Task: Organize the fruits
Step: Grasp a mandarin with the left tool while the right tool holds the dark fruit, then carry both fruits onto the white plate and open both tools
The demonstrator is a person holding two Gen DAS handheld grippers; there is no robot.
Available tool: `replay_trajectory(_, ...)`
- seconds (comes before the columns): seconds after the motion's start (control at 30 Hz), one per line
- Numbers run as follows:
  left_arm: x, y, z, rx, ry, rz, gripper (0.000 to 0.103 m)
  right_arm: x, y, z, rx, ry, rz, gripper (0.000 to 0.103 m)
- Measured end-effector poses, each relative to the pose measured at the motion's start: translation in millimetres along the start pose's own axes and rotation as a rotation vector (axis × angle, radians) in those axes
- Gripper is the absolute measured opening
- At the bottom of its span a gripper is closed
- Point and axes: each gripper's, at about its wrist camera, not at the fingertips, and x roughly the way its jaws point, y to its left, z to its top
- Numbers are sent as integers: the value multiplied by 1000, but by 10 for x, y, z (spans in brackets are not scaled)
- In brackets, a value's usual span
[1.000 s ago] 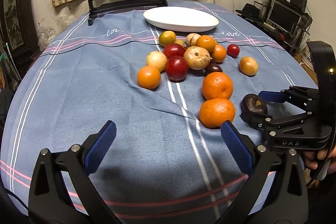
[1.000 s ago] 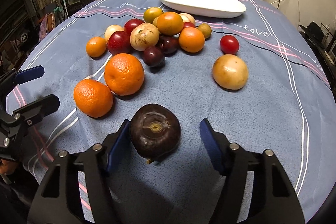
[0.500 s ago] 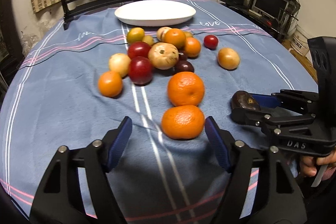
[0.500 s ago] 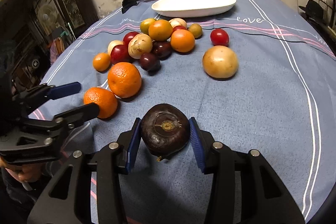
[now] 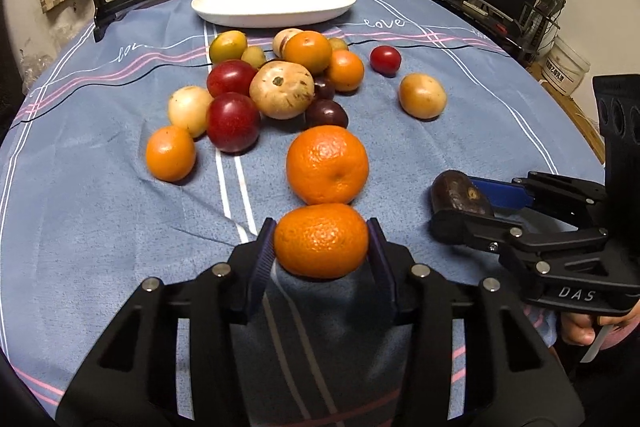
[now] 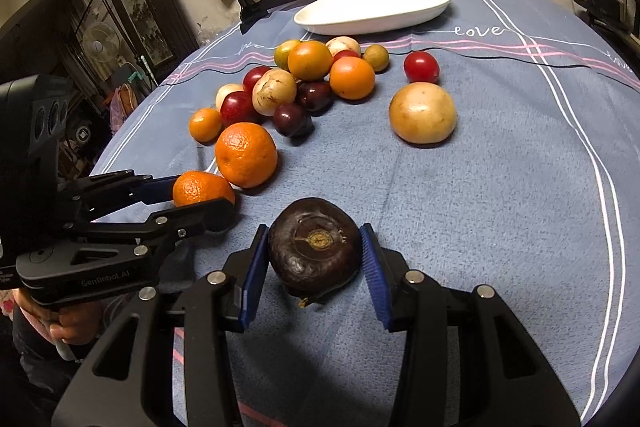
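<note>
Fruit in both grippers. Left gripper clamped across the widest part of a mandarin near the table's near edge, blue pads pressed flat on its two sides. Right gripper closed the same way on a dark purple fruit (a mangosteen, perhaps; hard to be sure through the fisheye), stem scar facing the camera, also by the near edge.

Mandarin: light, with soft, loose, pebbled peel; good grip for the ribbed pads, but likely to dent or split under a hard squeeze, so best held at the equator with moderate force. Dark fruit: looks firmer and smoother, with a stiff rind; more tolerant of pressure, more prone to roll or twist in the hold, so best kept centred between the pads.

Remaining fruit clustered mid-table on the blue tablecloth, a larger orange touching the held mandarin. White oval dish empty at the far edge, probably the destination.
</note>
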Motion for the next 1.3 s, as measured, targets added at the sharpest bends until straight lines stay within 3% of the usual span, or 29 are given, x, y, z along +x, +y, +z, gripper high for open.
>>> replay_trajectory(0.27,-145,76,69,-12,-10,-62,45,-38,40,63,-44,1,-19,46)
replay_trajectory(0.4,-289,165,338,10,-36,-114,45,-234,27,395,-59,-52,28,46)
replay_trajectory(0.57,-284,383,1091,18,-105,-116,45,-302,-84,1144,-85,-181,-44,46)
replay_trajectory(0.7,82,685,1749,-60,-110,-91,45,42,-300,1739,-44,-198,-63,45)
replay_trajectory(0.83,582,919,2264,-107,-97,-49,45,553,-529,2201,-4,-148,-90,45)
replay_trajectory(0.97,1009,1010,2522,-120,-67,5,45,1058,-717,2479,45,-43,-91,45)
replay_trajectory(1.3,1596,1175,2616,-135,27,48,45,1604,-713,2623,-50,88,-176,45)
